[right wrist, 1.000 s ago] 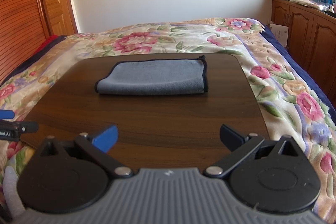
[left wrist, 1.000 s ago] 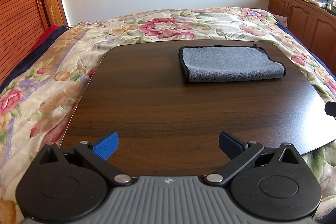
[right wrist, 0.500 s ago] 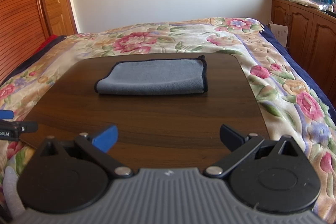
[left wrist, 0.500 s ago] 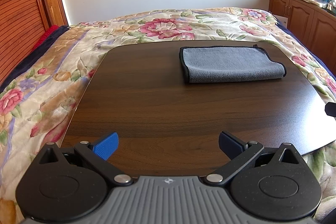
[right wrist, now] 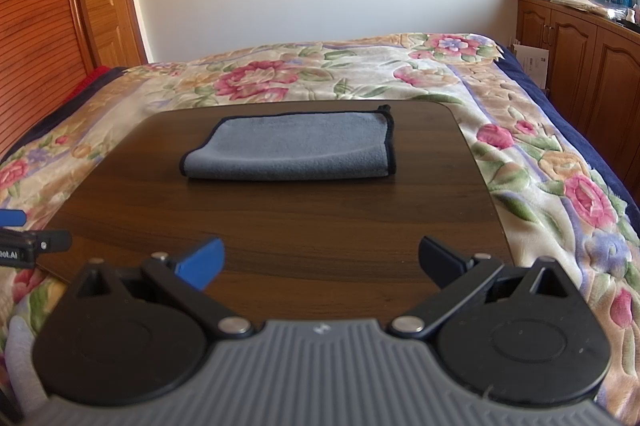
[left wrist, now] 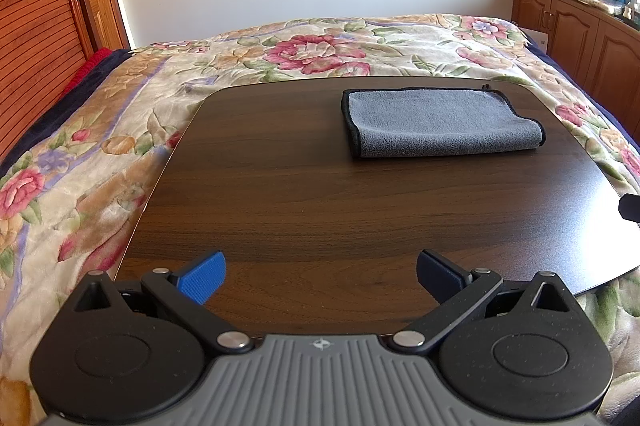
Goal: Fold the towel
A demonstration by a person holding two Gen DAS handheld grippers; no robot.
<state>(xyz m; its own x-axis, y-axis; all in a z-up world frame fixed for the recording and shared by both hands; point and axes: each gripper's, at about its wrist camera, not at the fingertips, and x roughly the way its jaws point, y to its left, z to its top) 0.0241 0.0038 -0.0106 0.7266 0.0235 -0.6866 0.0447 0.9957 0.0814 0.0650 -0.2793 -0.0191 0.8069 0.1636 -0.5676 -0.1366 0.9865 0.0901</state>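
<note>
A grey towel (left wrist: 440, 122) with black edging lies folded flat at the far side of a dark wooden board (left wrist: 320, 206); it also shows in the right wrist view (right wrist: 292, 146). My left gripper (left wrist: 320, 274) is open and empty over the board's near edge, well short of the towel. My right gripper (right wrist: 320, 260) is open and empty, also at the near edge. The left gripper's tip (right wrist: 24, 244) shows at the left edge of the right wrist view.
The board (right wrist: 280, 226) rests on a bed with a floral blanket (left wrist: 100, 146). A wooden headboard (left wrist: 32, 26) stands at the left. Wooden cabinets (right wrist: 580, 54) with clutter on top stand at the right. A white wall is behind.
</note>
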